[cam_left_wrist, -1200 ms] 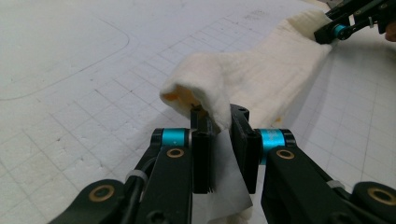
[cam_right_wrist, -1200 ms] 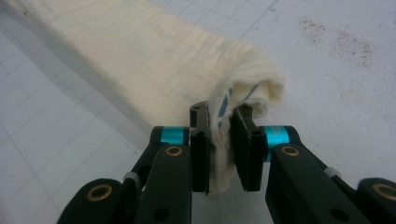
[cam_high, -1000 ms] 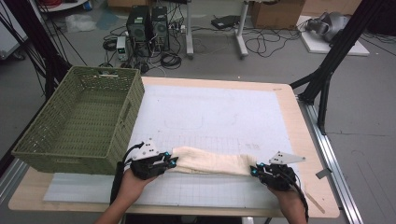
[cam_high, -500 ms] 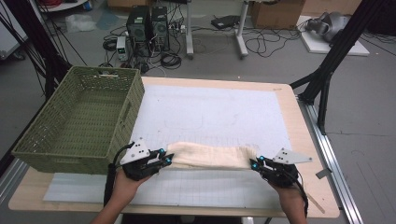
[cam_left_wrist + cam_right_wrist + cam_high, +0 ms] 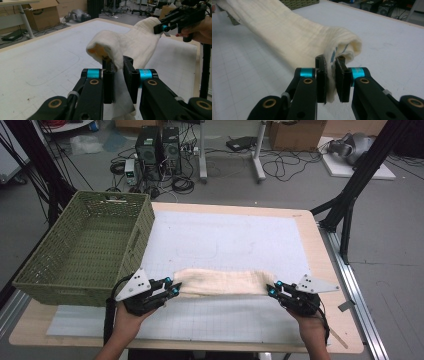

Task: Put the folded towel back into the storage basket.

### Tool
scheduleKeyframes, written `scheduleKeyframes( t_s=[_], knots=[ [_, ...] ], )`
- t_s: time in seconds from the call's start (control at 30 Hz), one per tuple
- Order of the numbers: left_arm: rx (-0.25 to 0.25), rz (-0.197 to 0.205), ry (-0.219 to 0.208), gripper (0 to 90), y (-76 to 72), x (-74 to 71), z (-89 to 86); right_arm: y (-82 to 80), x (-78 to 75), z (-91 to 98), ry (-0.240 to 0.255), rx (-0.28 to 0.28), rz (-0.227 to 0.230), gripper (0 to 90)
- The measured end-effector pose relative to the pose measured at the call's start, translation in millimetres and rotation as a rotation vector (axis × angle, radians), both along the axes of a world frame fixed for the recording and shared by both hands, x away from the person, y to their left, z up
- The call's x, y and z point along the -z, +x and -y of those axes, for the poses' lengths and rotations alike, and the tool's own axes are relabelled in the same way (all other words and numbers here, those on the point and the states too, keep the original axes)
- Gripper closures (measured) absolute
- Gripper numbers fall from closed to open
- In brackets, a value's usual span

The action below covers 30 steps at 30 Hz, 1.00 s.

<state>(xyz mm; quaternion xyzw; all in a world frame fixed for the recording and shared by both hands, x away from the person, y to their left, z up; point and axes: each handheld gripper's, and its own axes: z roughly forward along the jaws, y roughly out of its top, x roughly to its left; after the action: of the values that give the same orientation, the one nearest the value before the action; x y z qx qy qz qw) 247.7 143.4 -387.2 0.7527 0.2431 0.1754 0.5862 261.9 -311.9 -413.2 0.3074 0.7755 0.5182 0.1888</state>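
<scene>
Now both grippers pinch a cream towel point(image 5: 220, 282) by its ends. Left gripper point(image 5: 172, 287) has its jaws narrow, clamped on the towel's 9 o'clock end; right gripper point(image 5: 271, 289) likewise, jaws narrow and gripping the 3 o'clock end, cloth visibly squeezed between the pads in both gripper views. Towel spans between them as a folded band near the bench's point(image 5: 320, 245) 6 o'clock edge, over the white grid mat point(image 5: 225, 240). Change since a second ago: the left end has come up off the mat and the band looks tauter and longer; half a second back it sagged more in the middle. Right hand has barely shifted. Judging by that, the towel is being lifted and stretched, likely to carry or fold it. Green woven basket point(image 5: 85, 245) sits at 9 o'clock, close beside the left hand point(image 5: 127, 320), empty as far as visible.
</scene>
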Motion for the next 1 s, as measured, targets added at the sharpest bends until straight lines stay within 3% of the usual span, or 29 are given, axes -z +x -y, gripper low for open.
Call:
scheduleKeyframes(
  t_s=[0.47,1.0],
  knots=[
    [-0.046,0.031,-0.013,80.5,-11.5,-6.2,-17.6,12.9,-7.4,-15.1,0.063,-0.029,0.033,80.9],
    [-0.091,0.072,-0.035,80.9,-21.4,-16.6,-34.0,30.8,-23.7,-34.6,0.087,-0.044,0.094,80.9]
  ],
)
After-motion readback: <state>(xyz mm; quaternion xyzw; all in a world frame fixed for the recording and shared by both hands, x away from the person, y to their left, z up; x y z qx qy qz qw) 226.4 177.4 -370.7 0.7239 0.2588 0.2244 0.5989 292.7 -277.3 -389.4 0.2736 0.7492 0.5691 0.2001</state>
